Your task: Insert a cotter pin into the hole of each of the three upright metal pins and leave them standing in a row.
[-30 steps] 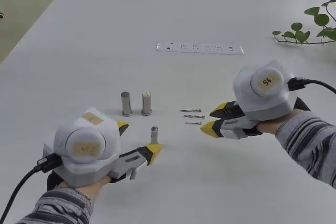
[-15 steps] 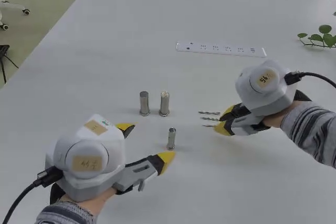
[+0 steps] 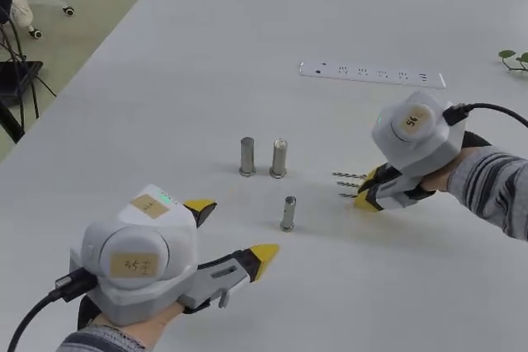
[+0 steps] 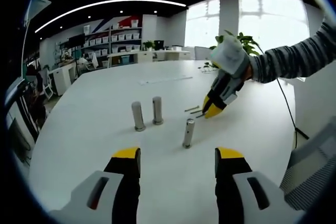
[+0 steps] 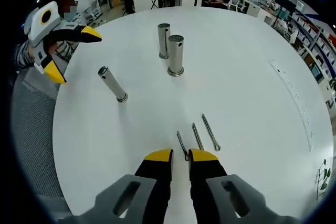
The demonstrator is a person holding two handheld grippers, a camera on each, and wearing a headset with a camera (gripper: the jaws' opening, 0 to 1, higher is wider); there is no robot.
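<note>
The white surface (image 3: 165,80) carries everything. The left gripper (image 3: 232,228) hovers with its jaws wide apart. The right gripper (image 5: 180,156) has its jaws narrowly parted, astride one cotter pin's end. Three metal pins (image 3: 279,158) stand upright, two side by side and one nearer. Three cotter pins (image 5: 197,135) lie flat and parallel, pointing towards them.

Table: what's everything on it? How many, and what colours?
Table: 1, white, under everything.
Metal pins: 3, silver, upright mid-table; two side by side, one alone nearer.
Cotter pins: 3, silver, lying side by side at the right gripper's tips.
Power strip: 1, white, far side.
Plant: 1, green, far right edge.
Left gripper: 1, pale grey with yellow tips, near side, jaws wide apart.
Right gripper: 1, same colours, jaws nearly together; grip unclear.
</note>
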